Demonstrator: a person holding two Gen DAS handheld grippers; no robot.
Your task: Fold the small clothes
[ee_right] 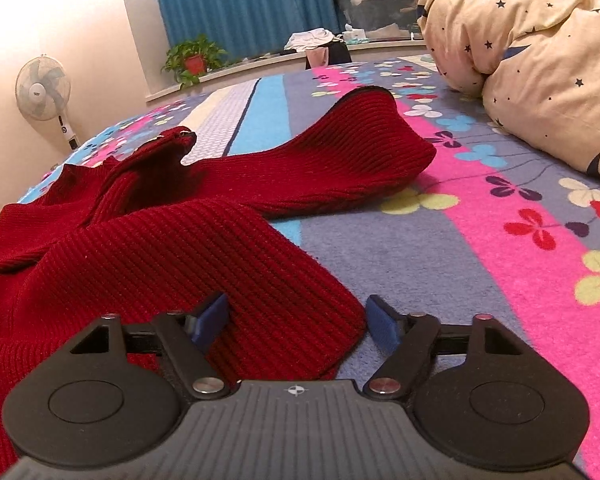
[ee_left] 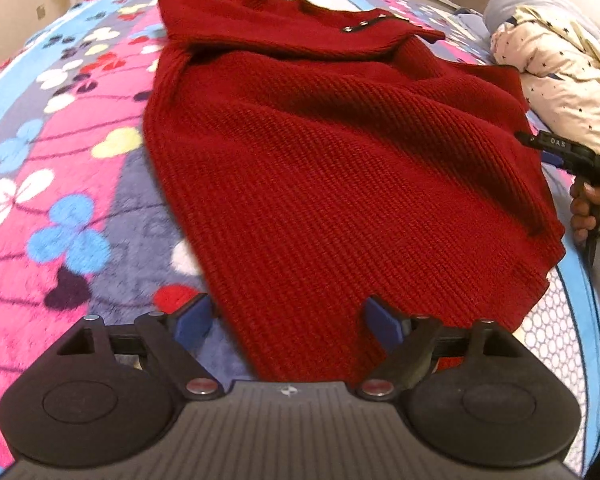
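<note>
A red ribbed knit sweater (ee_left: 320, 152) lies flat on a flowered bedspread (ee_left: 60, 160), collar at the far end, one sleeve folded across the chest. My left gripper (ee_left: 288, 320) is open, its blue pads either side of the sweater's near hem. In the right wrist view the sweater (ee_right: 160, 248) lies at left, with one sleeve (ee_right: 340, 160) stretched out to the right. My right gripper (ee_right: 296, 320) is open, its blue pads straddling the sweater's near edge. The right gripper also shows in the left wrist view (ee_left: 556, 146), at the sweater's right edge, held by a hand.
A bundled cream quilt with dark stars (ee_right: 532, 60) lies on the bed at right, and shows in the left wrist view (ee_left: 556, 64). Beyond the bed stand a fan (ee_right: 44, 92), a potted plant (ee_right: 194, 60), a storage box (ee_right: 380, 0) and blue curtains (ee_right: 240, 4).
</note>
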